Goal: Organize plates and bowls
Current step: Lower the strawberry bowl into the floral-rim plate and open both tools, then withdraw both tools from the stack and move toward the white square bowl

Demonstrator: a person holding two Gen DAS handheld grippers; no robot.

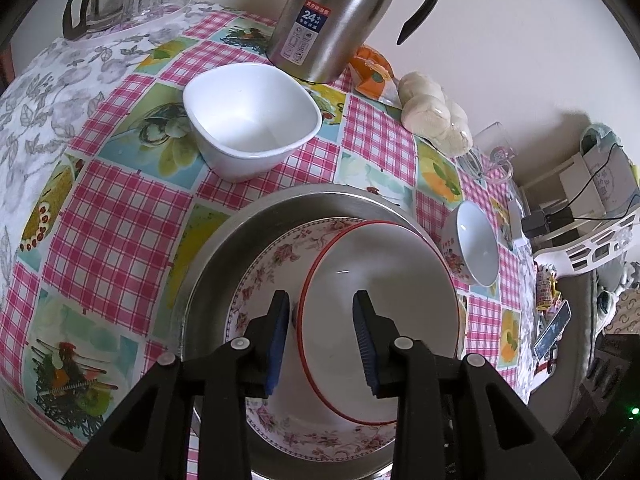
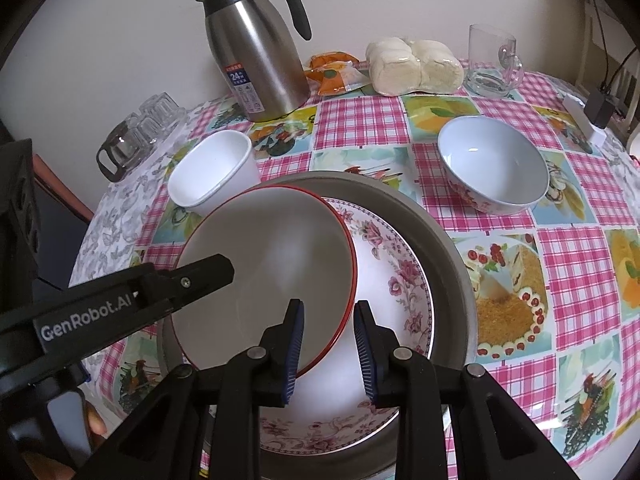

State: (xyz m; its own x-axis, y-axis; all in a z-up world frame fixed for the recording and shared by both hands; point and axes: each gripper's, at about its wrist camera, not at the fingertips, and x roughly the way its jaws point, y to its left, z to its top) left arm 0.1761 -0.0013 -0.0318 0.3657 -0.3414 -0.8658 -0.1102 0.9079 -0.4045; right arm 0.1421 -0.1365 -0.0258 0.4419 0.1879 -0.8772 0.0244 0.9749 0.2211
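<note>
A: Item one, stack at table centre?
B: Steel basin (image 2: 448,240) on the checked tablecloth (image 2: 580,256). Inside it, floral plate (image 2: 400,276). On that, red-rimmed bowl (image 2: 272,264), tilted, lying toward the plate's left side in the right wrist view.

A: Left gripper (image 1: 322,336)?
B: Jaws part-open, straddling the red-rimmed bowl's edge: one blue pad outside the rim, one over the bowl's inside. Neither pad presses on the rim. In the right wrist view it enters from the left, its finger over the bowl.

A: Right gripper (image 2: 328,344)?
B: Jaws part-open above the near rim of the red-rimmed bowl, its left pad over that edge, the right pad over the floral plate. Whether the left pad touches the rim, I cannot tell.

A: Loose pieces?
B: White square bowl (image 1: 252,120), upright, just behind the basin. Patterned bowl (image 2: 494,164), upright, right of the basin, apart from it.

A: Other stock?
B: Steel thermos jug (image 2: 260,52), wrapped buns (image 2: 412,66), glass mug (image 2: 494,62), all along the wall.
</note>
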